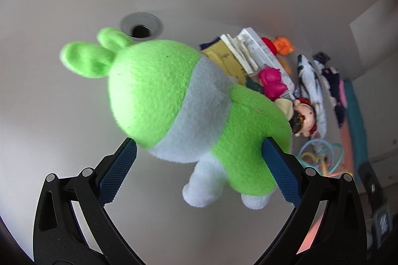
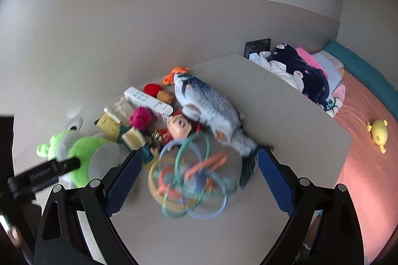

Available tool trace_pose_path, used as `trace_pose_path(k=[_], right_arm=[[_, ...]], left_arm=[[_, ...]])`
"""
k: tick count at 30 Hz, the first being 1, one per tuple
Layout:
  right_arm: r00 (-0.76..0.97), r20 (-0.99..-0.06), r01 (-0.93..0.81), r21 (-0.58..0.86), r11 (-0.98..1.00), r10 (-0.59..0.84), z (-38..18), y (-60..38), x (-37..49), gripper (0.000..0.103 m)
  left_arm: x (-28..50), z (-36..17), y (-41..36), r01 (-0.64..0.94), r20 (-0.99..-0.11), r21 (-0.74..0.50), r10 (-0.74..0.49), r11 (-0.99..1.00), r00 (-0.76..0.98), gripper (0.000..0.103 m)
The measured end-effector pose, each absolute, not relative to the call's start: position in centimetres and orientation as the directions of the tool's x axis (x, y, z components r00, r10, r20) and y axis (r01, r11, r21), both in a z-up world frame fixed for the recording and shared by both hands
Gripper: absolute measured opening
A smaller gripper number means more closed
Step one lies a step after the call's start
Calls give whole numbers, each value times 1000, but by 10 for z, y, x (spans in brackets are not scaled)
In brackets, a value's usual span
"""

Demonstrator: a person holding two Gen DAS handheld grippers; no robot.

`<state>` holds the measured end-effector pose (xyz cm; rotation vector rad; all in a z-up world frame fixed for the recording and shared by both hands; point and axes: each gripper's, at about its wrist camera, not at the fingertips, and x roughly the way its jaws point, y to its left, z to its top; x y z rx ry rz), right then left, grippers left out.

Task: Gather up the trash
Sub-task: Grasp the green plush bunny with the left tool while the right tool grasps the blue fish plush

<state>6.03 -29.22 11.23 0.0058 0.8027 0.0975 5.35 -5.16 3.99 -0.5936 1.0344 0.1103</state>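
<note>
From the left wrist, the left gripper stands spread around a green-and-grey plush rabbit, which hides much of the toy pile.

From the right wrist, the right gripper gapes over blurred plastic rings; the plush fish lies beyond.

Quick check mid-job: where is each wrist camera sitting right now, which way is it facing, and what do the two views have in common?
Left wrist: on the left gripper, looking down along open jaws at the green plush on the table; blue pads show.
Right wrist: on the right gripper, facing the ring toy and fish, bed at right; its open jaws and the left gripper show.
Shared: plush, fish, ring toy, doll, table hole.
</note>
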Motion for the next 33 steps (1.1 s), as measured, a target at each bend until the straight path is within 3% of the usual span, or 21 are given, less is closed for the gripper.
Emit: trace_pose_path(k=[2, 6, 10, 11, 17, 21, 23, 24, 26, 28, 29, 30, 32, 33], right_arm=[[672, -734, -86, 51, 995, 96, 111, -294, 86, 91], [619, -782, -80, 33, 996, 76, 98, -293, 135, 79], [563, -825, -40, 24, 999, 42, 80, -300, 178, 72], [554, -832, -26, 17, 1000, 28, 74, -303, 186, 71], [510, -860, 9, 42, 999, 31, 51, -325, 211, 68], [489, -872, 16, 0, 1000, -8, 43, -334, 223, 60], [445, -896, 10, 2, 1000, -3, 33, -336, 230, 40], [429, -903, 9, 7, 1000, 2, 28, -337, 233, 38], [434, -901, -8, -3, 1000, 1, 24, -336, 234, 19], [459, -888, -13, -41, 999, -30, 27, -332, 230, 12], [475, -880, -7, -43, 999, -34, 31, -331, 227, 11], [486, -873, -4, -41, 999, -34, 34, -331, 225, 10], [495, -868, -8, -44, 999, -34, 38, -332, 222, 10], [498, -867, -8, -43, 999, -34, 40, -333, 221, 10]], left_arm=[[60, 35, -53, -318, -820, -422, -207, 849, 533, 96], [62, 33, -51, -234, -787, -450, -259, 862, 560, 76], [59, 31, -45, -146, -752, -462, -299, 875, 587, 44], [59, 29, -42, -137, -749, -459, -299, 878, 592, 19], [54, 23, -30, -23, -703, -460, -348, 888, 620, 16], [45, 34, -24, -12, -696, -431, -324, 902, 641, 16], [42, 39, -22, -2, -693, -426, -325, 905, 644, 16], [45, 41, -21, -1, -693, -431, -330, 902, 641, 16], [53, 41, -20, -4, -695, -452, -350, 892, 628, 16], [58, 37, -14, -34, -705, -478, -360, 878, 611, 23], [60, 36, -12, -51, -708, -485, -358, 873, 609, 36], [61, 34, -8, -80, -716, -493, -352, 866, 603, 60], [60, 35, 1, -131, -709, -524, -345, 842, 615, 94], [60, 37, 3, -143, -697, -535, -340, 833, 632, 96]])
